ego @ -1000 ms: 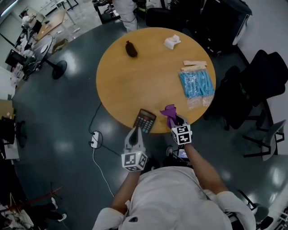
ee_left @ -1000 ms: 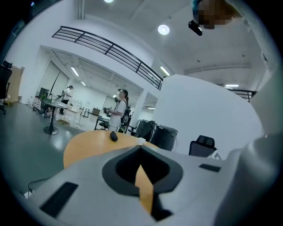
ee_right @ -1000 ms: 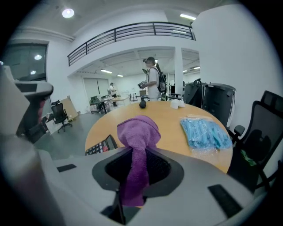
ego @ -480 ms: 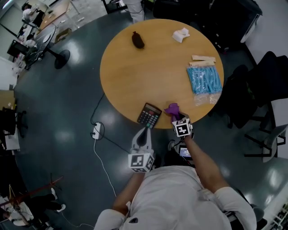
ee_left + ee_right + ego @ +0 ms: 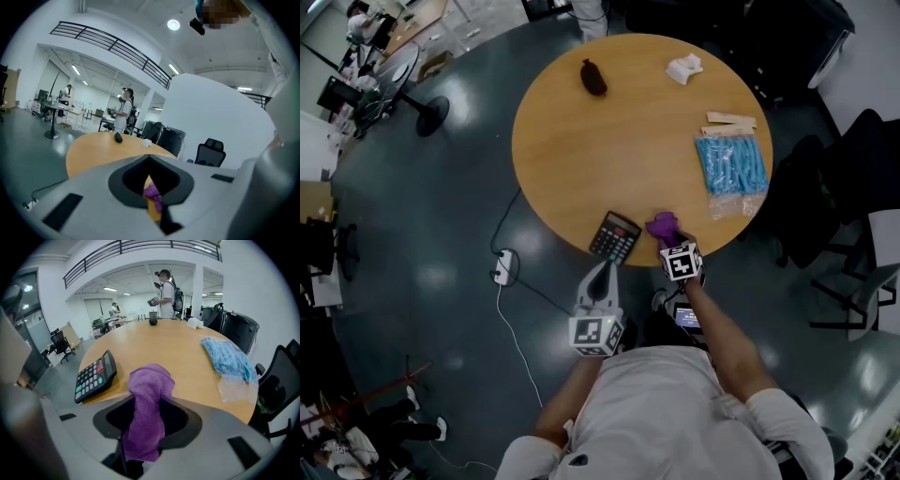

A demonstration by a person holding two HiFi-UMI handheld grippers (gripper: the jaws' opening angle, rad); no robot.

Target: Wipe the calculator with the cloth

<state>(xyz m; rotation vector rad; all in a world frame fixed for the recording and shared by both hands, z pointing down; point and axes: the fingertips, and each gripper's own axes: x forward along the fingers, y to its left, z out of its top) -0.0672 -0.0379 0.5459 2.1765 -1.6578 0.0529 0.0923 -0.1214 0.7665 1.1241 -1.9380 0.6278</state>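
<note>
The black calculator (image 5: 614, 236) (image 5: 96, 375) lies at the near edge of the round wooden table (image 5: 609, 141). Just to its right, the purple cloth (image 5: 662, 225) (image 5: 147, 399) rests bunched on the table edge. It runs back between the jaws of my right gripper (image 5: 667, 239) (image 5: 149, 401), which are opening, with dark gaps showing on both sides of the cloth. My left gripper (image 5: 602, 272) (image 5: 150, 157) is shut and empty. It sits just off the table edge, below the calculator, and the cloth (image 5: 152, 191) shows beyond its tips.
A blue plastic packet (image 5: 731, 164) and wooden sticks (image 5: 729, 122) lie at the table's right. A white object (image 5: 684, 67) and a dark object (image 5: 593, 78) sit at the far side. A power strip (image 5: 504, 267) lies on the floor; black chairs (image 5: 825, 187) stand right.
My right gripper has come down with the cloth, which now sits lower on the table edge beside the calculator. The left gripper has stayed in place.
</note>
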